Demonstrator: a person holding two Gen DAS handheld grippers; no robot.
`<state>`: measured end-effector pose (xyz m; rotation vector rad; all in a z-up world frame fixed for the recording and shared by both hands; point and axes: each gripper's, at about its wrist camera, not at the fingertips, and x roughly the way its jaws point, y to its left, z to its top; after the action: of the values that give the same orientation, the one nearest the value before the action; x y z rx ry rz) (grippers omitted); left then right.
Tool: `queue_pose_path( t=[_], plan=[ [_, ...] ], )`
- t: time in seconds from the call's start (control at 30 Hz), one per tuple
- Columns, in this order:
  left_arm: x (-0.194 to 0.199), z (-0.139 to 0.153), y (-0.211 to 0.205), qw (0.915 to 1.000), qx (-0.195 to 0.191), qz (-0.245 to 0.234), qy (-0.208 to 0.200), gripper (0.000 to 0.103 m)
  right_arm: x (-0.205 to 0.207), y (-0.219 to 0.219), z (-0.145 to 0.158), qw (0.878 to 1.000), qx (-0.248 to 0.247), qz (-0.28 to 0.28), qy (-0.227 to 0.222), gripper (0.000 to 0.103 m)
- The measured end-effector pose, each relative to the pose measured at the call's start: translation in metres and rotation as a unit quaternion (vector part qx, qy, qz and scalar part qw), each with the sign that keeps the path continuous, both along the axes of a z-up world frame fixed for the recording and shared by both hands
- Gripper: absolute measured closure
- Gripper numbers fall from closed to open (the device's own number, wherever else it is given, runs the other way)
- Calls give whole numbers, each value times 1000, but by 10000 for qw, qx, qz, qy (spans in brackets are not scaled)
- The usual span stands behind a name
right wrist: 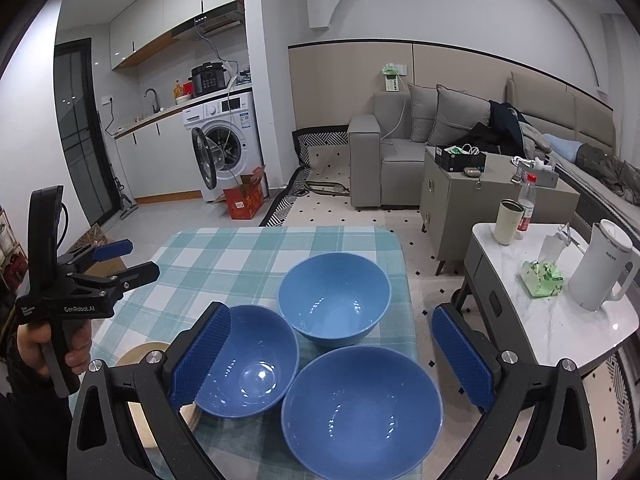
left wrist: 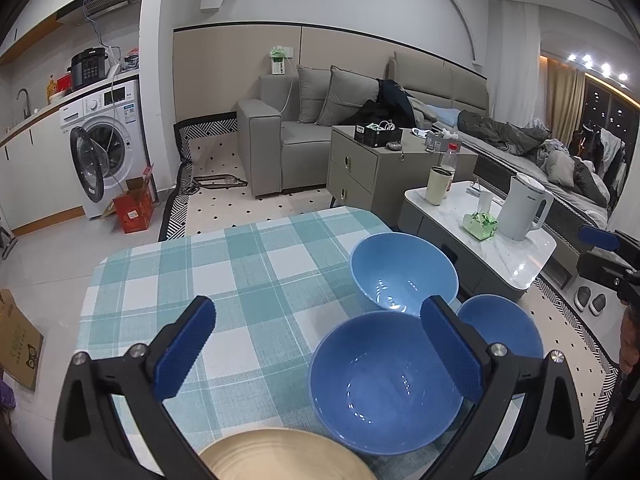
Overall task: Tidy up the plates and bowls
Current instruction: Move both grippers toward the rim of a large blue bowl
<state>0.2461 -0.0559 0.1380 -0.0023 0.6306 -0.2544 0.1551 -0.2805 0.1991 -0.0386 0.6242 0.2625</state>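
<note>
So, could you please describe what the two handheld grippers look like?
Both are black plastic frames with silver screws and two fingers faced with blue textured pads. The left gripper, seen from the right wrist view, has a pistol-style black handle, white "GenRobot.AI" lettering and a thin black cable. The right gripper shows the same blue pads. No sleeve detail is clear.

Three bowls cluster on the tabletop point(right wrist: 240, 252): around the far bowl point(right wrist: 334, 298), one bowl point(right wrist: 248, 364) sits nearer-left, another point(right wrist: 362, 412) nearer-right, a plate point(right wrist: 138, 354) farther left.
</note>
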Motion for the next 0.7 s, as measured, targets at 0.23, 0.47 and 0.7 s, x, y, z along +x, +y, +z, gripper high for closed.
queue_pose_path(
  t=[0.23, 0.47, 0.7],
  plan=[
    [17, -3, -8, 10000, 50, -29, 50, 0, 17, -3, -6, 9999, 9, -51, 139, 1],
    [37, -11, -12, 9998, 70, -2, 165, 0, 40, -10, -18, 9991, 175, -113, 366, 1],
    [55, -18, -16, 9995, 79, -29, 290, 0, 61, -10, -30, 9985, 159, -134, 504, 1]
  ],
)
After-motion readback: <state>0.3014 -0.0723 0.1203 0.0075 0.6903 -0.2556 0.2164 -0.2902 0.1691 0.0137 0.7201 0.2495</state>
